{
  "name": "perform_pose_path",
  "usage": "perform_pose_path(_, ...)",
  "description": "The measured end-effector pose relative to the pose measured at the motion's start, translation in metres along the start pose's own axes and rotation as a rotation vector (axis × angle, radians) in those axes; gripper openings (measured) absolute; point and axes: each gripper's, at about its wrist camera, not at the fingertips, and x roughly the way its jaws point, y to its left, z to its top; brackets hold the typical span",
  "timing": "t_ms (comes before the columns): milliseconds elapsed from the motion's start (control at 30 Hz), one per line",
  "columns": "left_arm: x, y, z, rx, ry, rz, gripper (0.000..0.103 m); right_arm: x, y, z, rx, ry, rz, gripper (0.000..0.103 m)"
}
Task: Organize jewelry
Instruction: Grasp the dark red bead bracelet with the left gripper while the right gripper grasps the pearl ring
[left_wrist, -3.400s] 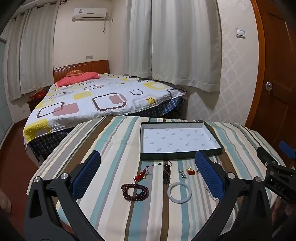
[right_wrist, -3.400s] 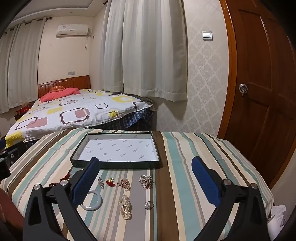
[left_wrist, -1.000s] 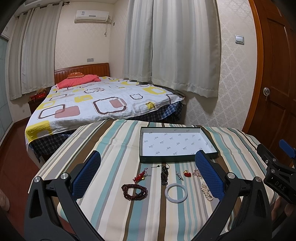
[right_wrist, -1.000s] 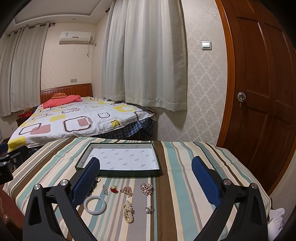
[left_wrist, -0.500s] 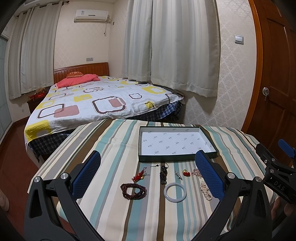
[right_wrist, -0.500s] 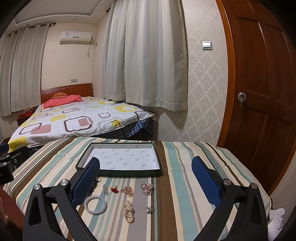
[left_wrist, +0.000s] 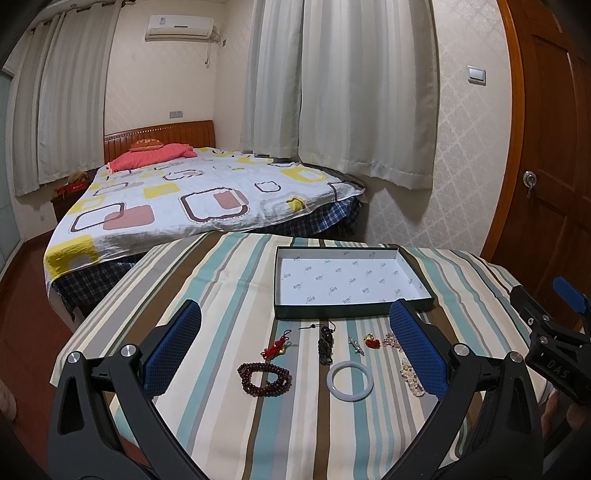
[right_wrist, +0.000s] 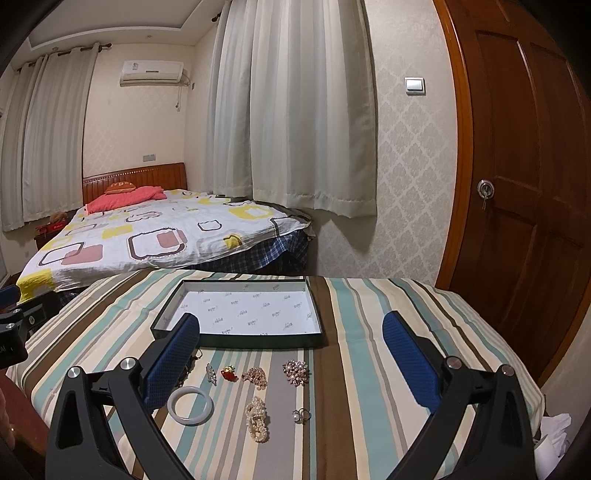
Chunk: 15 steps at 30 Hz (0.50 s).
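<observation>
Hovering above the near edge of the striped tablecloth (left_wrist: 229, 280), the left gripper (left_wrist: 295, 350) and right gripper (right_wrist: 291, 358) both stand wide apart and hold nothing, so I judge the sorting has not begun. The shallow dark-walled box with white printed lining (right_wrist: 240, 308) lies bare at the far side, with pieces just near of it: a dark red bead bracelet (left_wrist: 264, 378), a white stone bangle (left_wrist: 349, 380), a pearl cluster (right_wrist: 257, 413) and a small pearl ring (right_wrist: 301, 415). Next, one gripper should descend over a piece, perhaps the bangle, and close on its rim.

We have drawn both claws back and up: the tray (left_wrist: 352, 314) and jewelry sit farther off, more tabletop (right_wrist: 369, 424) showing.
</observation>
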Motion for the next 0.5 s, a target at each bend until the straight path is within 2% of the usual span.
perform_pose_path(300,0.042,0.016,-0.028,0.003,0.039,-0.007,0.100,0.041,-0.010,-0.036,0.010,0.051,0.007,0.097)
perform_pose_path(500,0.078,0.025,-0.056,-0.007,0.128,-0.008,0.099,0.071,-0.014,-0.067,0.000,0.117,-0.001,0.097)
